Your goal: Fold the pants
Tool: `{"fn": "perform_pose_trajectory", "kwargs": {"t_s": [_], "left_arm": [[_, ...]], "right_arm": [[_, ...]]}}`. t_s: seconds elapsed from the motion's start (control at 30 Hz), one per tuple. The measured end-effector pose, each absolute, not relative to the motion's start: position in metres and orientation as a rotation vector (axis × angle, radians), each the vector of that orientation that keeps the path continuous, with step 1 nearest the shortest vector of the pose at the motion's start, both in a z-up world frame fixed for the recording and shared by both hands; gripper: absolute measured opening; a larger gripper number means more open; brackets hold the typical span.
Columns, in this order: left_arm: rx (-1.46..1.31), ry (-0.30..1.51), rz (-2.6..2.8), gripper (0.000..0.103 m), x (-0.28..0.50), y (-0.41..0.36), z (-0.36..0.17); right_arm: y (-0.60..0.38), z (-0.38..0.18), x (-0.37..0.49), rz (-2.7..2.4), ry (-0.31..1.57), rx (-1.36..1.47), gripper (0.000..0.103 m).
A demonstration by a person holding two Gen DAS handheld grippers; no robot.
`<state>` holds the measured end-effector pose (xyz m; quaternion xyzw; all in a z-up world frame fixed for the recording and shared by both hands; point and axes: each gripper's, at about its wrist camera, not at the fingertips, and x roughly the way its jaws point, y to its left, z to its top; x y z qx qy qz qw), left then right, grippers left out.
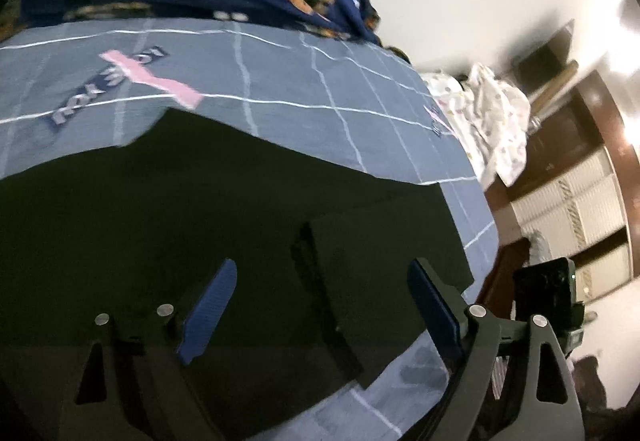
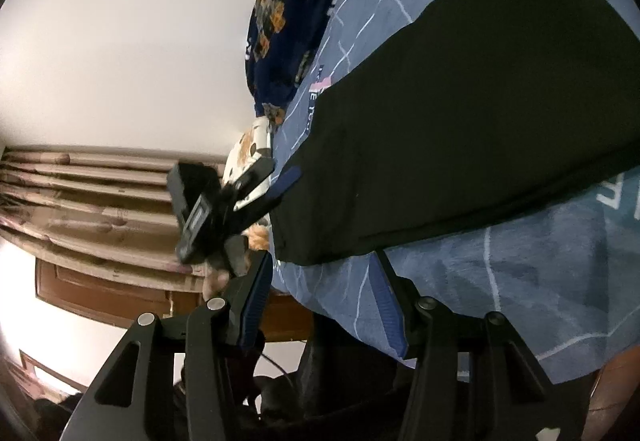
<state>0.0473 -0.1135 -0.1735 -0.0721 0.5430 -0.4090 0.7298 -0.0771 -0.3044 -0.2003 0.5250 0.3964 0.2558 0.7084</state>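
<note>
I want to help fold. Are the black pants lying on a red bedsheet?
No, the black pants lie on a blue bedsheet with white lines.

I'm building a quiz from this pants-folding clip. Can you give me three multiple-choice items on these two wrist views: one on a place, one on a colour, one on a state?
1. Where do the pants lie?
A. on the blue checked bedsheet
B. on a wooden floor
C. over a chair back

2. What colour are the pants?
A. white
B. red
C. black

3. How does the left gripper stand?
A. shut on the pants
B. open, nothing pinched
C. shut on a pillow

Answers:
1. A, since the left wrist view shows dark cloth spread flat on the sheet's white grid lines.
2. C, as both views show them uniformly black.
3. B, because its blue pads stand far apart above the cloth.
</note>
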Motion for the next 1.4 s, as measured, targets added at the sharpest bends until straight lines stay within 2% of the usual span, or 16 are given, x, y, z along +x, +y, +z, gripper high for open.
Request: {"fn": "perform_pose_trajectory", "kwargs": {"t_s": [0.3,0.57,0.63,0.7,0.73,0.9,1.17,1.4], "left_arm": [[-0.268,1.426,-0.952,0.086,0.078,-0.148,-0.212],[-0.312,1.528,-1.013,0.084,0.076,-0.168,-0.222],[-0.293,1.529,-0.984,0.064,0.076,-0.170,-0.223],[-0.248,1.535,-0.940,0.016,0.074,-0.171,-0.226],[-0.231,1.534,-0.927,0.014,0.074,-0.171,-0.228],[-0.182,1.471,-0.923,0.010,0.070,-0.175,-0.220],[-0.089,1.349,-0.904,0.010,0.072,-0.186,-0.201],[-0.198,1.401,-0.890,0.010,0.074,-0.175,-0.221]], "right_arm": [[-0.317,-0.218,-0.084,0.572,0.887,1.251,0.049],[-0.327,-0.223,-0.085,0.563,0.865,1.302,0.053],[-0.327,-0.225,-0.085,0.562,0.868,1.311,0.054],[-0.327,-0.228,-0.087,0.557,0.871,1.322,0.055],[-0.327,-0.228,-0.087,0.554,0.872,1.326,0.056],[-0.332,-0.229,-0.089,0.539,0.859,1.343,0.058],[-0.333,-0.232,-0.091,0.546,0.843,1.372,0.058],[-0.323,-0.233,-0.082,0.568,0.838,1.418,0.059]]}}
